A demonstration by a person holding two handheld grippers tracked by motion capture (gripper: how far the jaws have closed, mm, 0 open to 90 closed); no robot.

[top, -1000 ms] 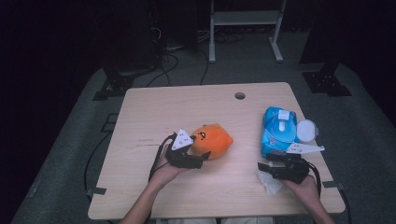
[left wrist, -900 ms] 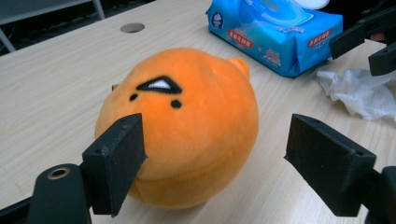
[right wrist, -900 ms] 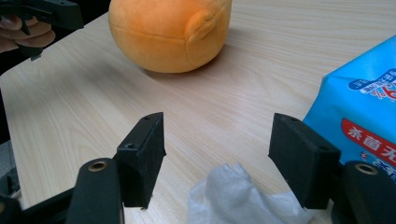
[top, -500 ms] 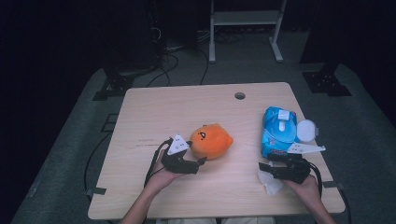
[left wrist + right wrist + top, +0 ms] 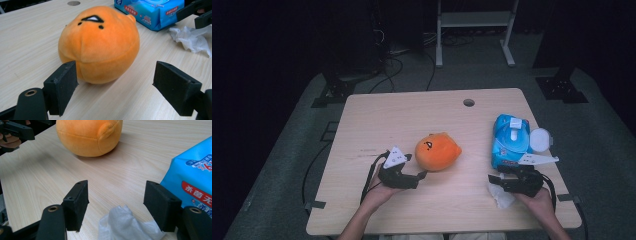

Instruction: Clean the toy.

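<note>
An orange plush toy [image 5: 438,151] with a small face lies mid-table. My left gripper [image 5: 424,174] rests just to its near left, and in the left gripper view its jaws [image 5: 117,87] stand open, with the plush [image 5: 100,45] just ahead of the pads and untouched. A blue wet-wipes pack [image 5: 510,142] lies at the right. My right gripper [image 5: 492,181] sits in front of the pack, open [image 5: 116,202], with a crumpled white tissue [image 5: 125,225] on the table beneath and between its jaws. The pads do not press on the tissue.
A round white lid [image 5: 540,140] hangs off the right side of the wipes pack. A cable hole [image 5: 468,102] sits near the table's far edge. Dark stands and cables lie on the floor beyond the table [image 5: 377,120].
My left gripper has drawn back a little from the plush, leftward and toward the near edge. The plush, the wipes pack, the tissue and my right gripper have stayed put.
</note>
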